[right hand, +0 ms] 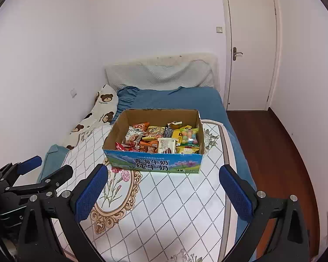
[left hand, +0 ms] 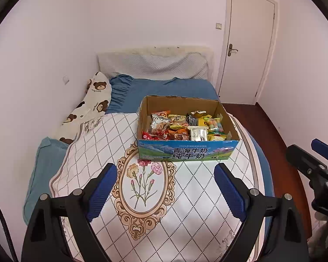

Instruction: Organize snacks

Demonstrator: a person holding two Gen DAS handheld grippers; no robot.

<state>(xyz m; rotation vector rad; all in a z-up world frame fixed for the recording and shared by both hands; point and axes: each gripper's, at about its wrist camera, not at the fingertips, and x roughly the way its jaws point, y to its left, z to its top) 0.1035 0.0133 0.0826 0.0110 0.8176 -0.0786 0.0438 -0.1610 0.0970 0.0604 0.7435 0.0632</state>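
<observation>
The left gripper [left hand: 165, 169], black-framed with ribbed blue pads, stands with its jaws spread wide and nothing between them; beyond the gap between its fingertips, a little toward the right finger, sits the open cardboard box with a blue-and-green printed front [left hand: 187, 152]. The box rests on a white quilt with a dark diamond grid and an ornate floral oval [left hand: 142, 187], and that oval lies directly beneath and between the left jaws. Inside the box the assorted snack packets in orange, red, yellow and white wrappers [left hand: 181, 126] are heaped together, well ahead of the pads and touched by neither tool. The right gripper [right hand: 164, 174] likewise holds its jaws wide apart and empty, with the box straight ahead of the opening, nearer its left finger. Past the box lie blue bedding [left hand: 170, 87], a cream pillow printed with brown bears [left hand: 94, 100] off to the left finger's side, and a white closed door [left hand: 249, 43] beyond the right finger.
</observation>
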